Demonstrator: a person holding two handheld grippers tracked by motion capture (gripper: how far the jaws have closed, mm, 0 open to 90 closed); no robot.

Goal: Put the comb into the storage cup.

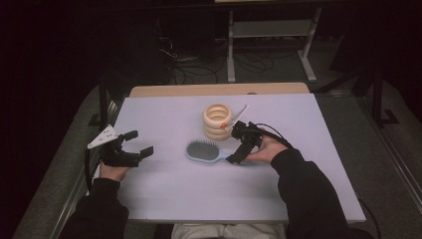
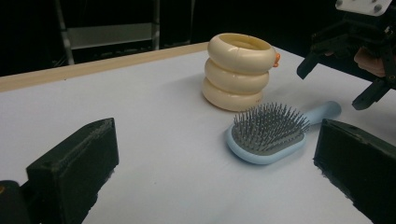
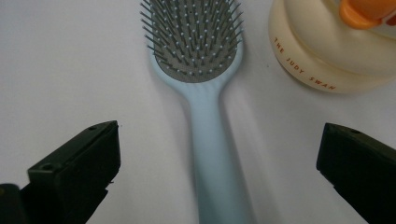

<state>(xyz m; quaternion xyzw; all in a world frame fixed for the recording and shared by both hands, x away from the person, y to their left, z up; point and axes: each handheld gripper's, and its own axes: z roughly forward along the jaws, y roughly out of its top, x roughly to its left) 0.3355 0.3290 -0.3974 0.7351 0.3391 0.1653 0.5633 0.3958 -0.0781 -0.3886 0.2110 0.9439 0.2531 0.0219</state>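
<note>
Black sleeves, black blocky grippers (grey plate on left), trailing cables

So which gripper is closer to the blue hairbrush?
The right gripper. Its open fingers sit either side of the hairbrush handle, not closed on it. The left gripper is farther off, open, out past the bristle end.

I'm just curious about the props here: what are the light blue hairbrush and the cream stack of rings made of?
The light blue hairbrush looks like smooth moulded plastic with a soft sheen; its grey bristle pad seems rubbery, with thin ball-tipped pins. The cream stack of rings looks glossy and rounded, probably plastic or glazed ceramic; the look leaves that open.
</note>
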